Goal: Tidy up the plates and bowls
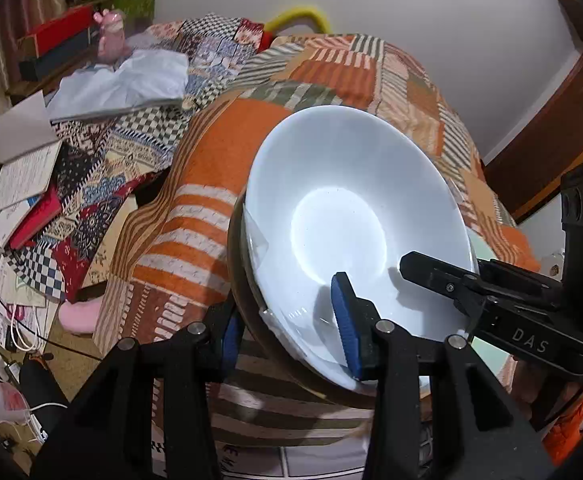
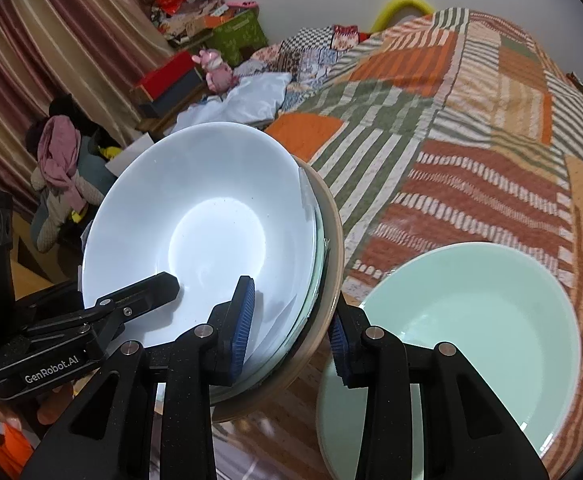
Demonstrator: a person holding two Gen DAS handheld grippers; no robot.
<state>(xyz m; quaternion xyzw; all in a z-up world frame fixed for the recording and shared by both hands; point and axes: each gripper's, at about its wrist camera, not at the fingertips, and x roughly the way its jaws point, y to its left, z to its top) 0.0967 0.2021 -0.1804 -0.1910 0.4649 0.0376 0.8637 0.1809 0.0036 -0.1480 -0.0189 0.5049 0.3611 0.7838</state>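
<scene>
Fingers, left gripper (image 1: pixel 291 332): blue pads clamped on the near rim of a stack of dishes, one pad (image 1: pixel 345 328) inside the top bowl, the other under the stack's edge.

Fingers, right gripper (image 2: pixel 291 328): likewise pressed together on the same stack at its right rim, one pad (image 2: pixel 243 320) inside the top bowl, the other against the tan outer edge.

Stack, held: white bowl (image 1: pixel 355 216) uppermost, empty; beneath it at least one thin glassy or white plate edge, count not clear; at the bottom a tan, wood-coloured dish (image 2: pixel 331 264). Stack is tilted and gripped from both sides above the bed.

Second item: pale green bowl (image 2: pixel 471 332), empty, resting on the patchwork bedspread (image 2: pixel 471 140) just right of the held stack, apart from it; a tan edge under it hints at another dish below, not certain.

Surroundings: books and papers (image 1: pixel 23 184) at the far left of the bed, white cloth (image 1: pixel 119 84), pink plush toy (image 2: pixel 215 66), striped curtain (image 2: pixel 51 40).

Progress, as judged: several dishes are already nested into one pile, so much of the sorting appears done. Remaining, probably: set the carried pile down and deal with the green bowl, either joining it to the pile or keeping bowls and plates in separate piles.
</scene>
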